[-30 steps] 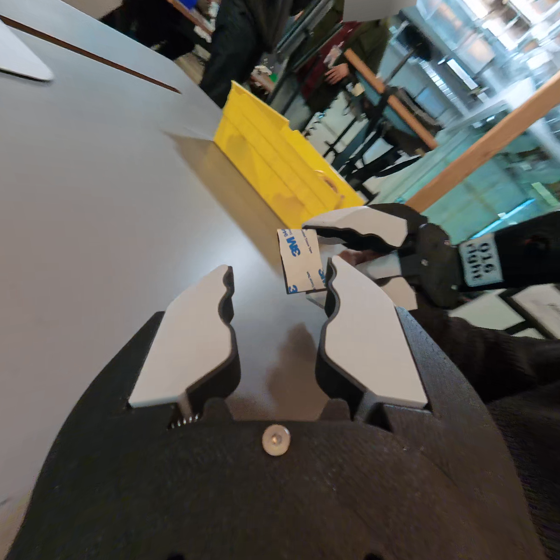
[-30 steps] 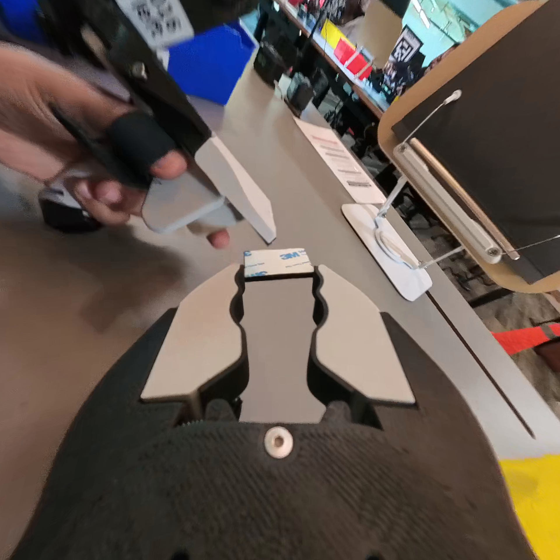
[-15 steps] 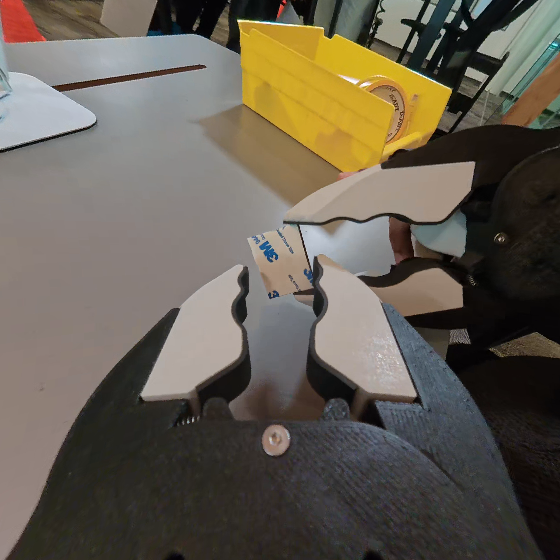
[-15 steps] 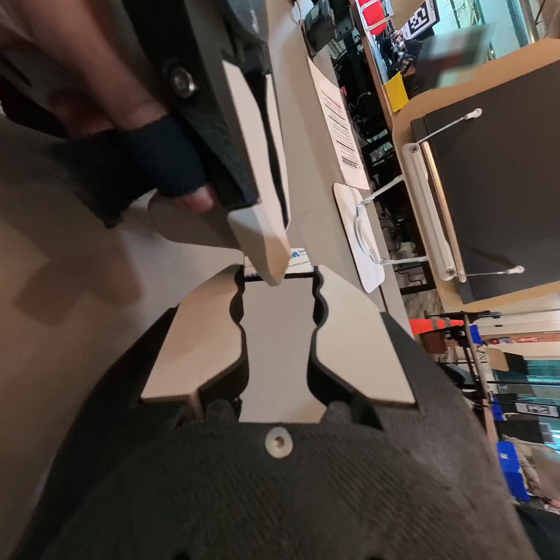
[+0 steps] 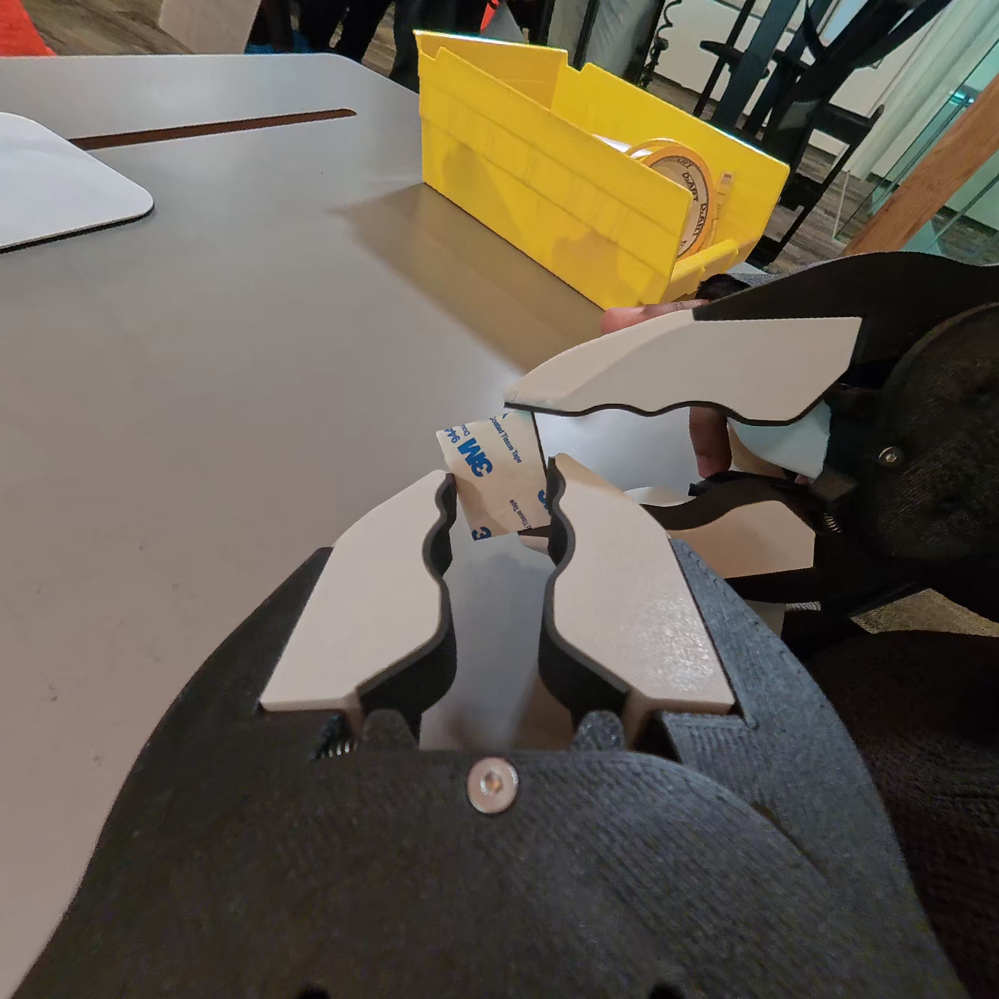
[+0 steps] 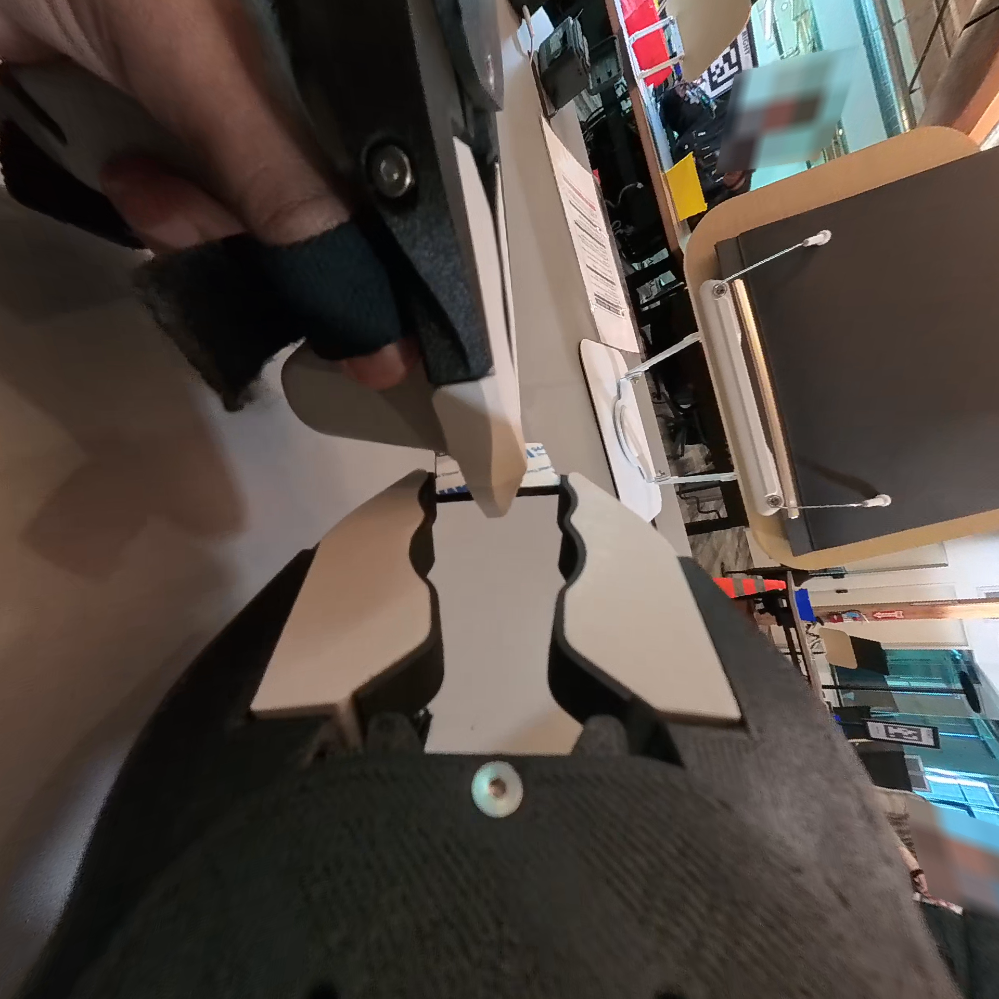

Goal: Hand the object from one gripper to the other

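Note:
The object is a small white square adhesive pad (image 5: 497,475) with blue print. My right gripper (image 6: 497,486) is shut on it, and the pad (image 6: 535,454) spans the gap between its fingertips, held by two opposite edges above the grey table (image 5: 243,335). My left gripper (image 5: 500,475) is partly open with its fingertips on either side of the pad. Its left fingertip (image 5: 432,486) sits at the pad's edge. In the right wrist view one left finger (image 6: 481,432) covers the pad's middle. In the left wrist view the right gripper's fingers (image 5: 676,367) come in from the right.
A yellow bin (image 5: 567,189) holding a tape roll (image 5: 681,178) stands at the table's far right. A white stand base (image 5: 54,184) lies far left; the same base (image 6: 621,421) carries a tilted dark board (image 6: 865,378). A hand (image 6: 216,178) holds the left gripper.
My left gripper has moved in onto the pad and its jaws have narrowed around it. The right gripper has kept hold of the pad throughout.

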`<act>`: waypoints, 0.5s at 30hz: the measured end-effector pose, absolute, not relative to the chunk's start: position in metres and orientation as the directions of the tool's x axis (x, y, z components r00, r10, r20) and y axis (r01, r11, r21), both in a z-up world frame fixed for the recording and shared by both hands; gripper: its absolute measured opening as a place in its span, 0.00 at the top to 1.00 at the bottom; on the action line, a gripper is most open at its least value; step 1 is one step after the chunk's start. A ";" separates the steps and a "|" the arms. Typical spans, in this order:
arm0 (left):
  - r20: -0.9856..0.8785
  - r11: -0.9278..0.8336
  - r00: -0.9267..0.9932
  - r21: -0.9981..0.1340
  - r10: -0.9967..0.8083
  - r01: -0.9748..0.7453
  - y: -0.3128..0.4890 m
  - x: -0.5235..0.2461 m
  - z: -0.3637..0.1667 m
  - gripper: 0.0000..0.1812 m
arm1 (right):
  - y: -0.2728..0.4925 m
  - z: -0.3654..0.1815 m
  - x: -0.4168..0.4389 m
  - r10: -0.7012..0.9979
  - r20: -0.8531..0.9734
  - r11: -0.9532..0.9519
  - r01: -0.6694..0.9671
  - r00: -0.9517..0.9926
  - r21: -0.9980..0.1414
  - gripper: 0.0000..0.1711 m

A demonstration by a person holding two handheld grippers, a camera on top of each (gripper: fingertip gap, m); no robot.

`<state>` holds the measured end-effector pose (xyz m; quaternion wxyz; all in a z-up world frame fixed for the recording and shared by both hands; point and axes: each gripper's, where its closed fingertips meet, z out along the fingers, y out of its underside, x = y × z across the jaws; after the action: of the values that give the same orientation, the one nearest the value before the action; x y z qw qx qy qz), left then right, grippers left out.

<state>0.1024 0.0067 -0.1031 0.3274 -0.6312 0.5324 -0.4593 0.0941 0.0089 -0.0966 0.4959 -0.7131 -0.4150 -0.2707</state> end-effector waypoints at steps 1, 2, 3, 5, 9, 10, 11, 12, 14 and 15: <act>0.240 -0.226 0.007 -0.901 -0.971 -0.370 0.007 0.102 -0.103 0.81 | 0.009 -0.096 0.094 0.321 0.797 -0.163 0.858 0.512 -0.486 0.74; 0.252 -0.236 0.004 -0.899 -0.968 -0.368 0.007 0.102 -0.102 0.81 | 0.009 -0.095 0.094 0.317 0.795 -0.162 0.856 0.517 -0.492 0.74; 0.271 -0.253 0.001 -0.898 -0.963 -0.361 0.007 0.102 -0.101 0.81 | 0.009 -0.094 0.094 0.313 0.794 -0.159 0.853 0.520 -0.497 0.74; 0.315 -0.298 0.005 -0.892 -0.949 -0.341 0.011 0.102 -0.100 0.81 | 0.009 -0.091 0.095 0.304 0.794 -0.153 0.849 0.527 -0.505 0.74; 0.421 -0.404 -0.019 -0.882 -0.907 -0.244 0.021 0.100 -0.087 0.81 | 0.010 -0.091 0.098 0.305 0.761 -0.158 0.819 0.572 -0.552 0.74; 0.461 -0.444 -0.049 -0.874 -0.886 -0.197 0.022 0.099 -0.079 0.81 | 0.011 -0.091 0.099 0.306 0.742 -0.165 0.801 0.596 -0.575 0.75; 0.506 -0.493 -0.089 -0.860 -0.858 -0.136 0.024 0.098 -0.070 0.82 | 0.011 -0.091 0.101 0.309 0.719 -0.173 0.780 0.623 -0.602 0.75; 0.553 -0.548 -0.127 -0.833 -0.824 -0.073 0.027 0.096 -0.061 0.82 | 0.011 -0.091 0.102 0.314 0.688 -0.180 0.752 0.655 -0.634 0.75; 0.631 -0.648 -0.202 -0.761 -0.749 0.022 0.035 0.090 -0.046 0.83 | 0.012 -0.091 0.103 0.326 0.601 -0.191 0.673 0.730 -0.714 0.75; 0.655 -0.682 -0.236 -0.729 -0.718 0.054 0.038 0.087 -0.040 0.83 | 0.012 -0.089 0.103 0.333 0.544 -0.196 0.621 0.770 -0.759 0.76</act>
<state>0.0872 0.0383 -0.0401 0.2654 -0.5581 0.2973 -0.7278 0.1033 0.0120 -0.0894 0.5513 -0.7622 -0.3131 -0.1306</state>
